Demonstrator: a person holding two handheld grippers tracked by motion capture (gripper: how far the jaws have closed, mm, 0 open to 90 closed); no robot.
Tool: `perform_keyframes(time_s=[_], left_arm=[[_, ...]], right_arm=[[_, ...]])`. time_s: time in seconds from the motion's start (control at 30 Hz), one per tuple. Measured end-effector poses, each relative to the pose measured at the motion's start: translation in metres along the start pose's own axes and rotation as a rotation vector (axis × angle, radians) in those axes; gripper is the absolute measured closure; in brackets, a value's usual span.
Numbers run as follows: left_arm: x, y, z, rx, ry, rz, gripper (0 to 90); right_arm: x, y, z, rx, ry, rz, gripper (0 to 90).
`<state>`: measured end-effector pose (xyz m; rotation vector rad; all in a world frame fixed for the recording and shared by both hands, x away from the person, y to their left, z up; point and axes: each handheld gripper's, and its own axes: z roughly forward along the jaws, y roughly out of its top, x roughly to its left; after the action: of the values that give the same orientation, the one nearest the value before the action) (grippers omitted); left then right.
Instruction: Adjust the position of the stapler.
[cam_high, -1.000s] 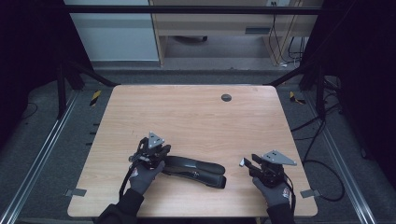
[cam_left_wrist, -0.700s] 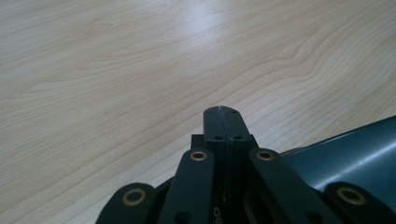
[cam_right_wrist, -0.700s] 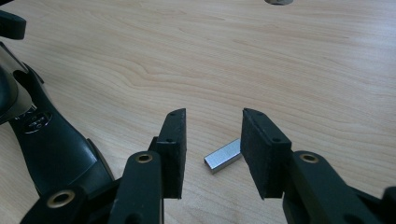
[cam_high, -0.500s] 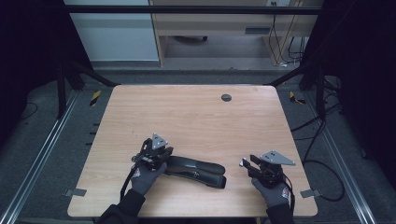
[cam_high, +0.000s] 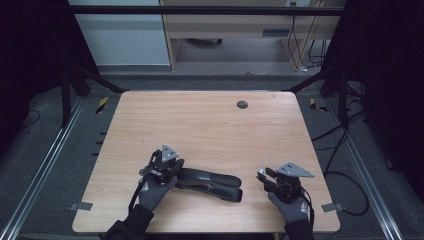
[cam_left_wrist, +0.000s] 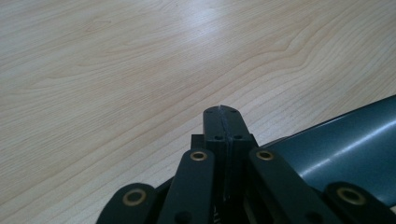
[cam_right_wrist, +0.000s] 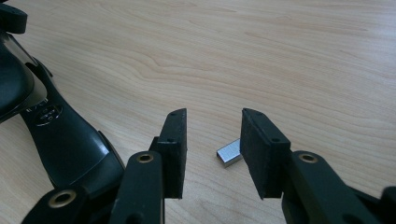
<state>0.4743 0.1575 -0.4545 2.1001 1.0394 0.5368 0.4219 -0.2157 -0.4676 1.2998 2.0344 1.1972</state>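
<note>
The right hand-held gripper hovers low over the table with its jaws standing apart and gripping nothing, and a short strip of staples lies flat on the wood between them, closer to the right-hand pad and partly hidden behind it. Its jaws have not shifted enough to call it closing. The left hand-held gripper is clenched tight, pad against pad with nothing between, and rests beside the rear end of the black stapler, which lies lengthwise near the table's front edge between the two hands; from the high view it seems to press or steady that end, though real contact cannot be told. The step in hand looks like picking up the staple strip to load the stapler. To do it well, the right hand-held gripper should centre the strip between the pads first, come down until the tips nearly brush the wood, and close slowly across the strip's narrow sides so that it does not skid away or tip. A hard squeeze could snap the strip apart, so a light hold is safer. The left one should keep the stapler from sliding meanwhile.
</note>
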Motion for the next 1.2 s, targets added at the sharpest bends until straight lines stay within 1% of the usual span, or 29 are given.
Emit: perform_keyframes(time_s=[0.3, 0.47, 0.67, 0.83, 0.87, 0.9, 0.93, 1.07, 1.1, 1.13, 1.17, 1.2], left_arm=[[-0.006, -0.006, -0.008, 0.006, 0.0, 0.014, 89.9], [-0.01, -0.009, -0.013, 0.006, -0.002, 0.015, 90.0], [-0.014, -0.011, -0.016, 0.012, -0.018, 0.025, 90.0], [-0.015, -0.012, -0.016, 0.005, -0.013, 0.03, 90.0], [-0.015, -0.012, -0.017, 0.003, -0.007, 0.031, 90.0], [-0.014, -0.012, -0.019, -0.009, 0.006, 0.031, 90.0], [-0.013, -0.012, -0.02, -0.019, 0.01, 0.029, 90.0], [-0.007, -0.012, -0.031, -0.063, 0.037, 0.008, 89.6], [-0.003, -0.014, -0.037, -0.079, 0.051, 0.004, 89.1], [-0.003, -0.014, -0.037, -0.079, 0.051, 0.004, 88.5], [0.002, -0.018, -0.044, -0.092, 0.071, -0.001, 88.4], [0.005, -0.021, -0.048, -0.098, 0.08, -0.004, 88.0]], right_arm=[[0.0, -0.001, -0.002, 0.001, 0.003, 0.004, 62.4], [0.0, -0.001, -0.002, 0.004, 0.005, 0.003, 62.9], [0.001, -0.002, -0.001, 0.012, 0.008, 0.003, 63.9], [0.002, -0.002, -0.001, 0.018, 0.015, 0.005, 66.4], [0.002, -0.002, -0.001, 0.019, 0.019, 0.003, 67.6], [0.003, -0.002, -0.001, 0.021, 0.022, 0.009, 69.5], [0.004, -0.002, -0.002, 0.024, 0.032, 0.005, 71.6], [0.009, -0.003, -0.003, 0.029, 0.056, 0.0, 78.8], [0.012, -0.003, -0.004, 0.032, 0.071, -0.003, 82.9], [0.012, -0.003, -0.004, 0.032, 0.071, -0.003, 82.9], [0.015, -0.004, -0.005, 0.035, 0.095, 0.0, 86.6], [0.016, -0.004, -0.005, 0.034, 0.101, 0.002, 87.9]])
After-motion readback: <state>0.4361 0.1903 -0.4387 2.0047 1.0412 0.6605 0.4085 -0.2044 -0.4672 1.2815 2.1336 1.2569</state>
